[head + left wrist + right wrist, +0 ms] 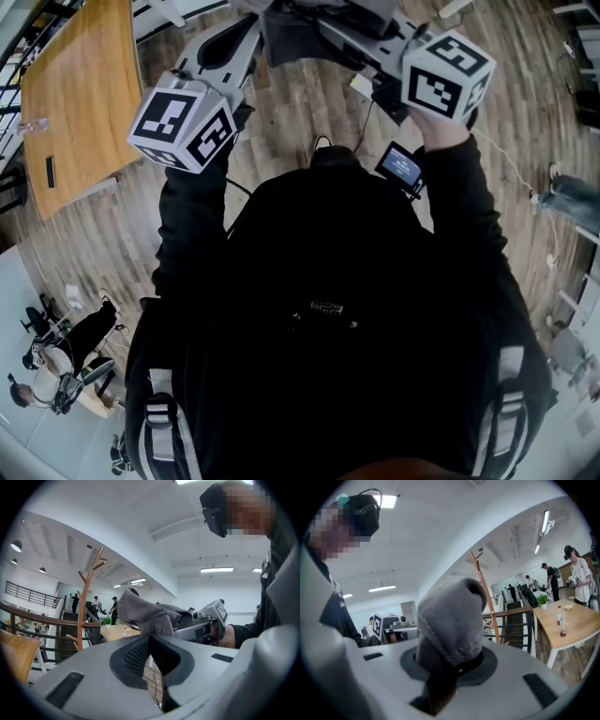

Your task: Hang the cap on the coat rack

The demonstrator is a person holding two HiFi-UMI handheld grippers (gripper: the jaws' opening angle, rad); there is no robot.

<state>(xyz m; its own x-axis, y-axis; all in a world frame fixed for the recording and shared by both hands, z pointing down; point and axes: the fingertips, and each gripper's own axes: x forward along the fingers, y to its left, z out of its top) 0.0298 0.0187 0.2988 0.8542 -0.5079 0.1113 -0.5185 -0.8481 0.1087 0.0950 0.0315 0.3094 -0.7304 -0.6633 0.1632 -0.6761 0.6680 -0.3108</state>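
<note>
From where I stood, the soft grey fabric cap (302, 36) was stretched between the 2 grippers at the top centre of the head view. The left gripper (151, 641) had its jaws pressed fully together on a thin edge of the cloth. The right gripper (449, 662) clamped a thick fold, its jaws only narrowly apart around it. The slim brown wooden coat rack (85, 606) with branching pegs stood at the left of the left gripper view, well apart from the cap.
</note>
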